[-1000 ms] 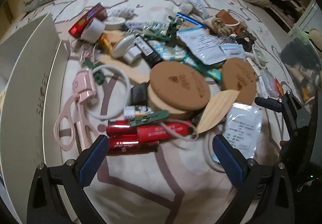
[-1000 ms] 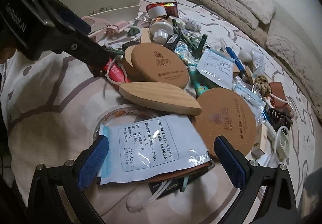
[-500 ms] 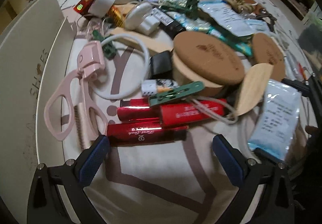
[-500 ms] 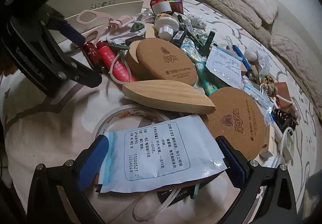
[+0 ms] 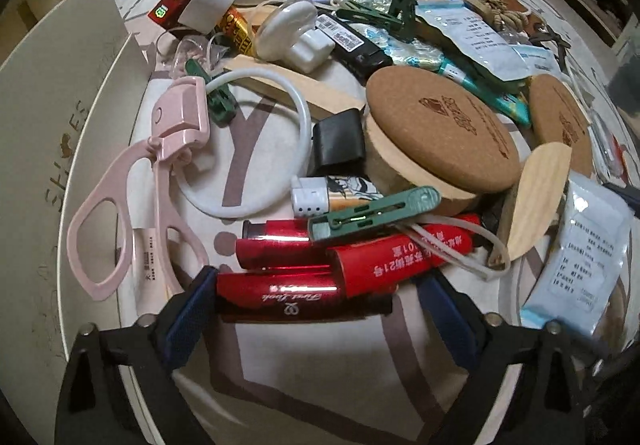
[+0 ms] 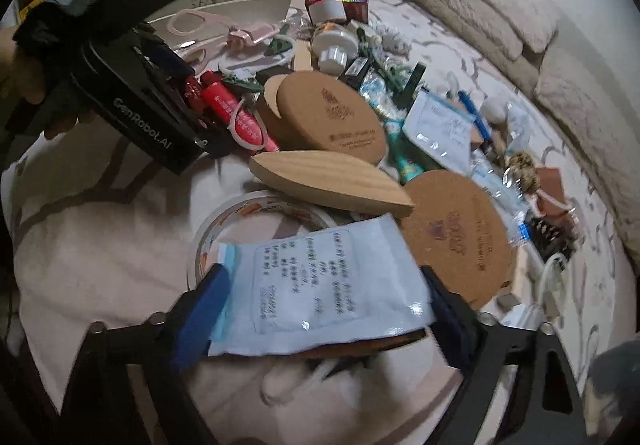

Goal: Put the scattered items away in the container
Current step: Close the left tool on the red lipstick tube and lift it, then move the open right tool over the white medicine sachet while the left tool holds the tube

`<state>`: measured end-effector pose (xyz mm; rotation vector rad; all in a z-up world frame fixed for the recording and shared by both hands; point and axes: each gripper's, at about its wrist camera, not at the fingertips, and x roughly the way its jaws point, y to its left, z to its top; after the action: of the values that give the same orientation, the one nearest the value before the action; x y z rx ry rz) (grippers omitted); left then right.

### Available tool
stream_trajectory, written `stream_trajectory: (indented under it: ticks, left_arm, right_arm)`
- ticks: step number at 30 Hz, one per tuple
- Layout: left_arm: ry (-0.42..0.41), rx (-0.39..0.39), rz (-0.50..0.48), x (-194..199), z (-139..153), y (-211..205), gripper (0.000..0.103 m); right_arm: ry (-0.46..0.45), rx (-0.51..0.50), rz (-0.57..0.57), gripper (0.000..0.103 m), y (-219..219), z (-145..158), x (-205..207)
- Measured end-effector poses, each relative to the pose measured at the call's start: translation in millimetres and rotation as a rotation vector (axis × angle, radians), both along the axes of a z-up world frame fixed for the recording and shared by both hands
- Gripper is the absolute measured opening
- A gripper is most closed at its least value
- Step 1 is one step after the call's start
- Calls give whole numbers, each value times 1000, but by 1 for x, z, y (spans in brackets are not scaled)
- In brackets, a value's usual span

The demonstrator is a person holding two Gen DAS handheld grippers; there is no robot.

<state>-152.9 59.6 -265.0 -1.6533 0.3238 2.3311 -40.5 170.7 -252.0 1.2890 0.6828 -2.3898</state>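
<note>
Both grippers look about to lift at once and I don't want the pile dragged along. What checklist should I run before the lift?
1. Red tube lies between the left gripper pads: ok; the jaws are closing.
2. Left pads pressing the tube: cannot tell; the near pad meets its end, the far side is unclear.
3. White sachet between the right gripper pads: ok; closing too.
4. Sachet free of neighbours: not ok; it lies over the tape ring and a brown piece.
5. Red tube free of neighbours: not ok; a second red tube overlaps it.
6. Shoe box within view for drop-off: ok.
</note>
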Motion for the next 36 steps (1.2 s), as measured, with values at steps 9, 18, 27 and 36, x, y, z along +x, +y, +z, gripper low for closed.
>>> stream_trajectory:
  ticks: [9, 18, 27, 36]
  left_arm:
    - [-3, 14, -75, 19, 5, -7, 83]
    - [12, 7, -313, 74, 8, -6, 83]
    - [11, 43, -365, 88, 5, -21, 84]
    - [10, 51, -366, 94, 5, -26, 86]
  right_arm:
    - [35, -2, 14, 53, 12, 14, 7]
    - [-10, -75, 13, 30, 36, 29, 22]
    - [-155, -30, 59, 23, 47, 9, 56]
    - [-150, -159, 116, 23, 44, 44, 61]
